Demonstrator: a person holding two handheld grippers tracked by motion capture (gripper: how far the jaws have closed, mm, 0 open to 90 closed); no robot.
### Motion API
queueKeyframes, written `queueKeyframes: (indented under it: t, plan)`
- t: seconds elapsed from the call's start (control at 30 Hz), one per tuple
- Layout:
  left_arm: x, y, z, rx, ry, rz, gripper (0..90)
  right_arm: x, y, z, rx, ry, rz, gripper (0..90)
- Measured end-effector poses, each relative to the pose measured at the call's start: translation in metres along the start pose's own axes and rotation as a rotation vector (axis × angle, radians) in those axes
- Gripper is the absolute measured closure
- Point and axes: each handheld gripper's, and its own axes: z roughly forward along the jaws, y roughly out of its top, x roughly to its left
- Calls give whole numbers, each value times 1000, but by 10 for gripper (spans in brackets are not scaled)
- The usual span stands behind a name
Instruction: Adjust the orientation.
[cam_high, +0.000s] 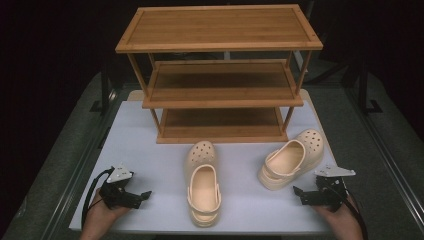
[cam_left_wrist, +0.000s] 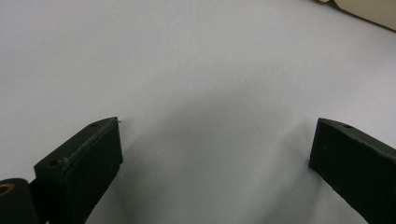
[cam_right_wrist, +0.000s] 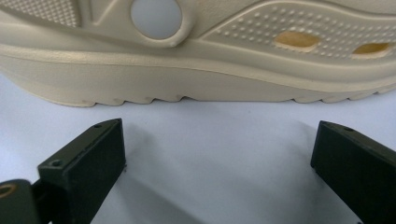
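Two cream foam clogs are lying on the white desk below a three-tier bamboo rack: the left clog at lower centre, the right clog at centre right, its ridged sole facing the right gripper. The left gripper is resting at lower left. Both grippers' blocky black fingers are standing apart, holding nothing.

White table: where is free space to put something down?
Free: the white table left of the middle clog, toward the left gripper; the three shelves of the wooden rack. Crowded: the strip between the right clog and the right gripper.
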Motion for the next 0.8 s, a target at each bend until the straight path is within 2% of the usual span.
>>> queueKeyframes:
  t: [0.2, 0.3, 0.43, 0.5, 0.6, 0.8]
  plan:
    - [-2, 0, -2, -6, 3, 2, 25, 0, 0, 0, 0, 1, 1, 25]
    - [-3, -2, -4, -18, 1, -8, 83, 0, 0, 0, -1, 1, 1, 25]
    - [-2, -2, -7, -8, -6, -30, 86, 0, 0, 0, -2, 0, 0, 25]
    - [-1, -1, -11, -23, -7, -35, 144, 0, 0, 0, 0, 1, 1, 25]
    - [-3, 3, -15, -34, -6, -52, 144, 0, 0, 0, -1, 1, 1, 25]
    - [-10, 14, -21, -58, -19, -51, 148, 0, 0, 0, -2, 2, 1, 25]
